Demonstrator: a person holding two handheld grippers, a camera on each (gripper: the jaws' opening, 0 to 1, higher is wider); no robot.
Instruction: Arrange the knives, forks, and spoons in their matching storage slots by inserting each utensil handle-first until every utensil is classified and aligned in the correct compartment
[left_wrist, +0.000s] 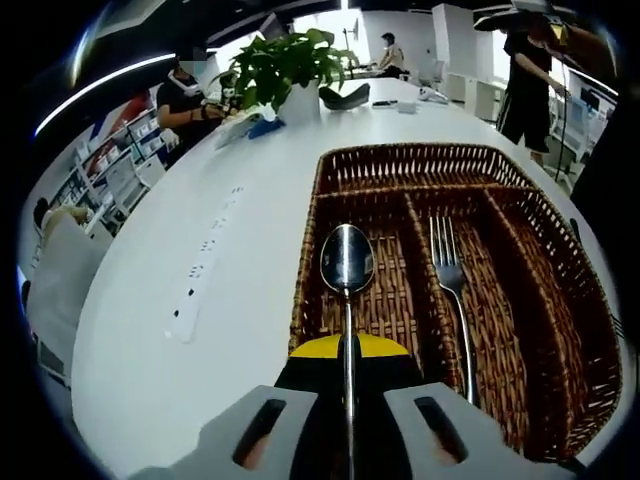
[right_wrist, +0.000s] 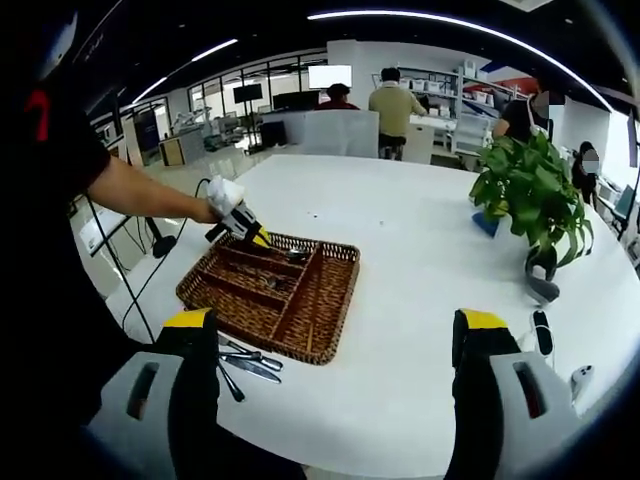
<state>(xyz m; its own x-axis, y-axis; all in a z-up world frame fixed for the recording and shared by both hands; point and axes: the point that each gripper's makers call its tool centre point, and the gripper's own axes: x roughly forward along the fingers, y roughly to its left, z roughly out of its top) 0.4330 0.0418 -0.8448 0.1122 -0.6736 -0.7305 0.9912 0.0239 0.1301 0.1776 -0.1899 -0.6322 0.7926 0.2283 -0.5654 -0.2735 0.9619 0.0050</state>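
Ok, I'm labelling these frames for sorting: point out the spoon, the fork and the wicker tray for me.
spoon (left_wrist: 346, 258), left gripper view, on its bowl.
fork (left_wrist: 445, 255), left gripper view, at the base of its tines.
wicker tray (right_wrist: 335, 310), right gripper view, on its woven outer wall.

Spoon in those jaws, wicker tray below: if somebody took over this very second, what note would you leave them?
Left gripper: shut on the spoon, held over the leftmost long slot of the wicker tray.
Right gripper: open, holding nothing, back from the tray.
Done: one fork lies in the next slot.
Left: set the spoon down, then sort the loose utensils lying on the white table beside the tray's near edge; their types are too small to tell.
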